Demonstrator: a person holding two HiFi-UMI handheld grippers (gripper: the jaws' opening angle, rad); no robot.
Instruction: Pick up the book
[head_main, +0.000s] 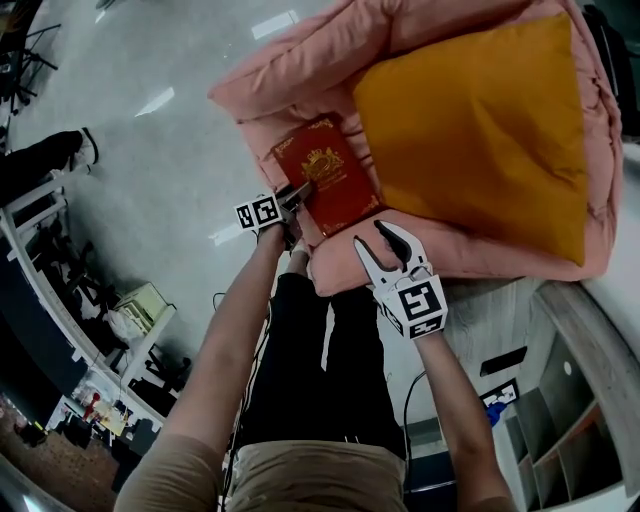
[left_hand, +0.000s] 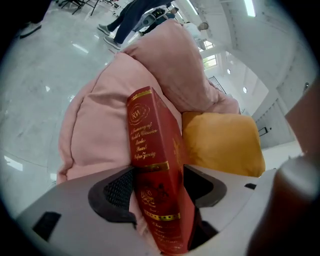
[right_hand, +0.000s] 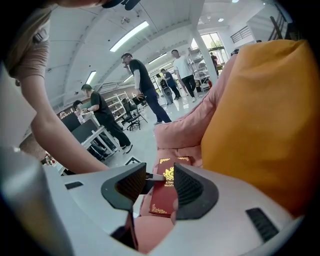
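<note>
A red book (head_main: 325, 180) with gold print lies flat on a pink cushion (head_main: 290, 80), beside an orange pillow (head_main: 480, 130). My left gripper (head_main: 298, 192) sits at the book's near left edge. In the left gripper view the book (left_hand: 152, 150) stands spine-on between the wide jaws of the left gripper (left_hand: 159, 187), and the pads do not seem to press it. My right gripper (head_main: 372, 238) hovers open over the cushion's front edge, below the book. Past the empty gap of the right gripper (right_hand: 161, 186) the book (right_hand: 167, 192) shows on the cushion.
The orange pillow (right_hand: 265, 125) fills the right of the right gripper view. Several people (right_hand: 142, 85) stand by desks and shelves across a shiny floor (head_main: 150, 150). A cluttered desk (head_main: 90, 340) runs along the left, and shelving (head_main: 570, 440) stands at the lower right.
</note>
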